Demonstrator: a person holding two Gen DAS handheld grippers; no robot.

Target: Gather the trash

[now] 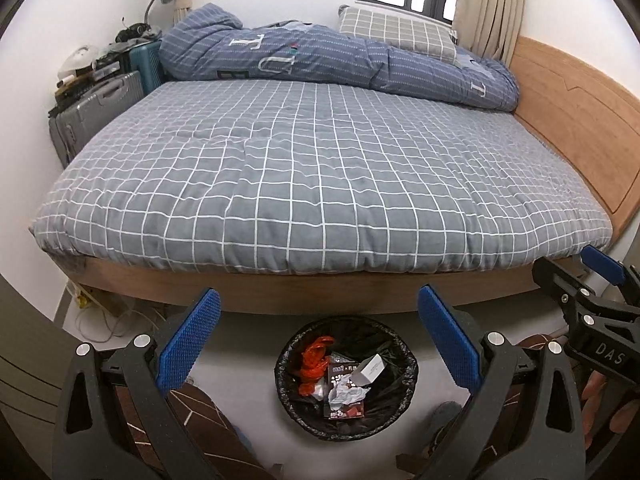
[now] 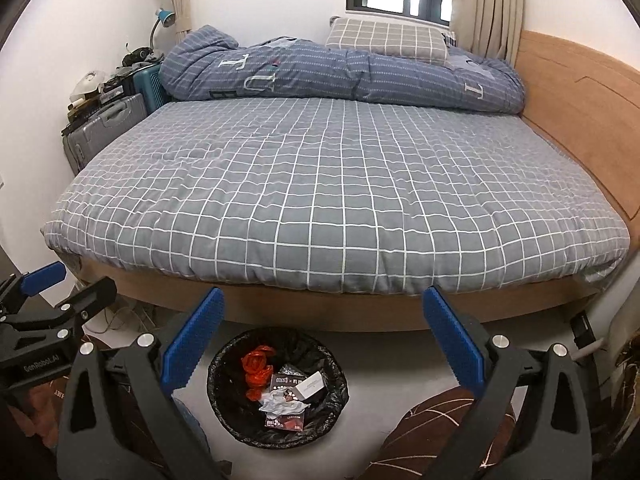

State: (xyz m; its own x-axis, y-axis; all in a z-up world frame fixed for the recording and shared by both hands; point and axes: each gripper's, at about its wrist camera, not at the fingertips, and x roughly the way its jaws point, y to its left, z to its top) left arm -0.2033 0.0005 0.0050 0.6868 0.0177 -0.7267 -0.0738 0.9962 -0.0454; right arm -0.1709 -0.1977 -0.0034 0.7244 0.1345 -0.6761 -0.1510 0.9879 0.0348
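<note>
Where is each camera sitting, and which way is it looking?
Left wrist view: sits on the left gripper, looking forward across the bin on the floor to the bed. Its own blue fingers frame the bin; the right gripper and some fingers of a hand show at the right edge.
Right wrist view: sits on the right gripper, facing the same way. The left gripper shows at the left edge.
Both share the bin, bed, folded quilt, window and suitcases.

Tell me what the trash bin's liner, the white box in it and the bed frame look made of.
Bin liner: thin black plastic film, glossy and crinkled. White box: apparently matte cardboard, with crisp folded edges. Bed frame: smooth light-brown wood or wood veneer; the grain is too faint to tell which.
</note>
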